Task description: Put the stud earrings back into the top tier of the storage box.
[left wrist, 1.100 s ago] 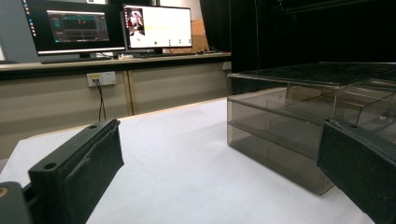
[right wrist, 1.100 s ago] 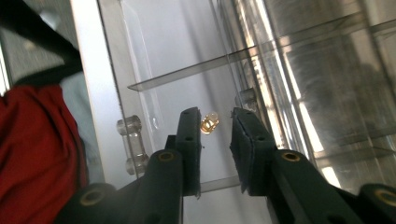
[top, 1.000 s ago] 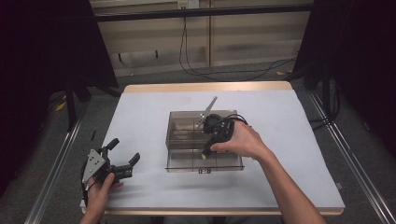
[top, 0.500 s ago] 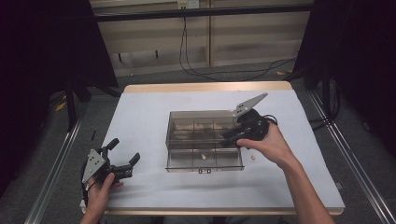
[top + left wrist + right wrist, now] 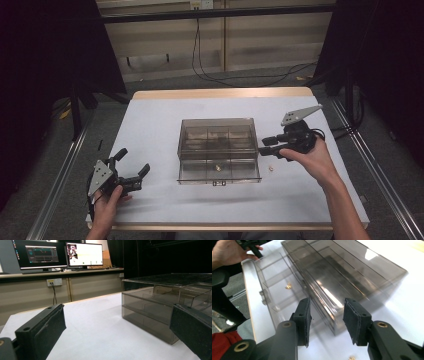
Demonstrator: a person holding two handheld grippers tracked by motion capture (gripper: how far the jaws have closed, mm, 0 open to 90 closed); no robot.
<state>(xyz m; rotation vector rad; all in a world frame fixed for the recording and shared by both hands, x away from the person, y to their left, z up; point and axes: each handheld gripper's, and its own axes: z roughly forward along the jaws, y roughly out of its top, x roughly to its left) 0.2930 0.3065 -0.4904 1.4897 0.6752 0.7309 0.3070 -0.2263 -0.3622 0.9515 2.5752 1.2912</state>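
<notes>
Two padded tools, left (image 5: 131, 170) and right (image 5: 266, 146), gape empty beside the smoky, boxy plastic organizer (image 5: 218, 150).

room: dark | monitors (image 5: 60, 253) on bench | wall socket (image 5: 54, 282)

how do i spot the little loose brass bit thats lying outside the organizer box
Start from the smoky clear box in the middle of the white table, with its lower drawer pulled out. Look just off the drawer's right side, below the right gripper: a tiny gold-coloured piece lies there. Its twin sits inside the drawer; this one lies on bare table.
</notes>
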